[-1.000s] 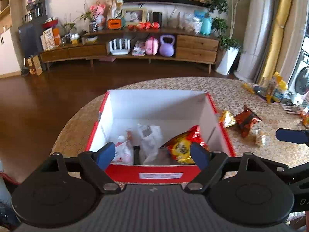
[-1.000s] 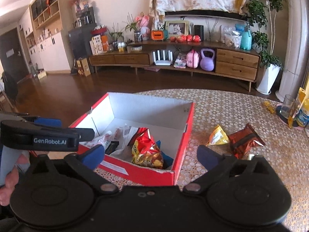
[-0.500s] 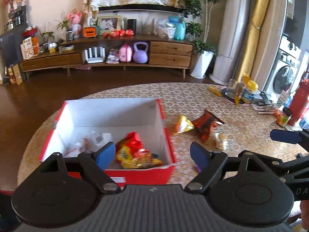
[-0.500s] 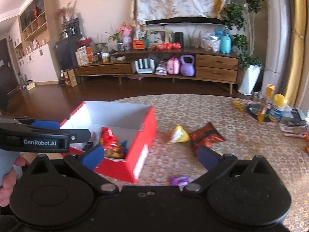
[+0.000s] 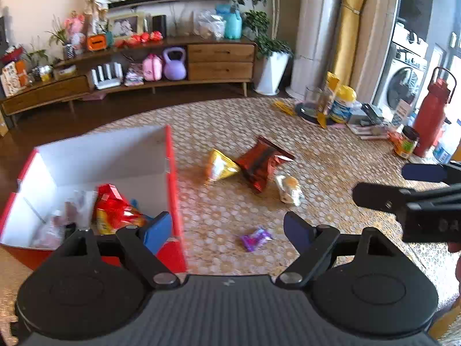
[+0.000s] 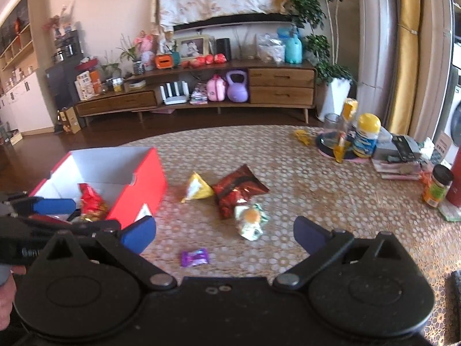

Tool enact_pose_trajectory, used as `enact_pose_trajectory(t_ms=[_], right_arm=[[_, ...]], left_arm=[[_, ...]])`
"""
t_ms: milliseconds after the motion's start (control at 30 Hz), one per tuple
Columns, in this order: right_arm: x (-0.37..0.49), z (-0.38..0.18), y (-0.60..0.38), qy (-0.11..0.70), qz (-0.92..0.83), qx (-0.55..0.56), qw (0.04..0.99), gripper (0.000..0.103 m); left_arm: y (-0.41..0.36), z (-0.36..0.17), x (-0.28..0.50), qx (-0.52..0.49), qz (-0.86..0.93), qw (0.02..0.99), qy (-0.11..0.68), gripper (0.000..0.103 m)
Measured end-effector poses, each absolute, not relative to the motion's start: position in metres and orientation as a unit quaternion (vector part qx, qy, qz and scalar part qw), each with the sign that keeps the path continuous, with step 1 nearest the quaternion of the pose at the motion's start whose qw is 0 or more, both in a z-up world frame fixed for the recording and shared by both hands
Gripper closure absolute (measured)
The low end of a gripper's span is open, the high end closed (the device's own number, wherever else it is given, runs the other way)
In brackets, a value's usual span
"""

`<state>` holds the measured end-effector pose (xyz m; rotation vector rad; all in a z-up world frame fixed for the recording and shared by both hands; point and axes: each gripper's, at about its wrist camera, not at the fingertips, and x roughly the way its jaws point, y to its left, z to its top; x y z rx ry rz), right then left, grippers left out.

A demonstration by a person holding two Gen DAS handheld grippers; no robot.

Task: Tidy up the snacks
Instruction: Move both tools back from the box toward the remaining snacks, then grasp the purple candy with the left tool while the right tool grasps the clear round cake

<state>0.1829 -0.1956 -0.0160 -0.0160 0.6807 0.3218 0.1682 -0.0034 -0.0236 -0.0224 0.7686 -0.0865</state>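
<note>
Red box (image 5: pixel 170 178): sitting at the left of the worktop (image 5: pixel 331 167), open on top, its right wall facing the loose snacks; a red-and-yellow packet (image 5: pixel 115 210) and other wrapped snacks are lying inside.
Left hand-held gripper (image 5: pixel 222 227): hovering over the box's right wall and the bare cloth beside it, jaws standing wide apart, nothing between them.
Purple candy (image 5: pixel 255 238): lying alone on the worktop, just ahead of the left hand-held gripper's opening, well clear of the box wall.
Yellow packet (image 6: pixel 198 187): lying just right of the box, a narrow strip of cloth showing between them.
Dark red packet (image 6: pixel 236 190): touching the yellow packet's right side.
Pale wrapped snack (image 6: pixel 250 220): lying against the dark red packet's near corner.
Right hand-held gripper (image 6: pixel 224 233): jaws spread wide and holding nothing, framing the purple candy and pale snack.
Open room: bare cloth is stretching right of the snacks.
Far right edge: a tray with a glass (image 6: pixel 331 127), a yellow-lidded tub (image 6: pixel 366 135), a jar (image 6: pixel 438 186) and a red bottle (image 5: pixel 432 115) are crowding the rim.
</note>
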Motion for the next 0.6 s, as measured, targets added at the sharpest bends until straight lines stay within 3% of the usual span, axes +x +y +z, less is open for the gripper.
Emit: enact_pose_trajectory(t_ms=[400,500,600], right_arm=[[0.232,-0.054,-0.208,0.37,0.15,-0.005,0.917,0.015],[0.245,-0.069,-0.207,0.381,0.153,-0.005,0.912,0.02],[0.257,-0.084,-0.206,0.395,0.154,-0.004,0.906,0.025]], left_arm=[[-0.041,-0.073,0.192,0.013,-0.081,0.914,0.398,0.019],[-0.046,-0.088,0.197,0.024,-0.096,0.909,0.405,0.034],[-0.05,-0.102,0.204,0.031,-0.101,0.905,0.413,0.04]])
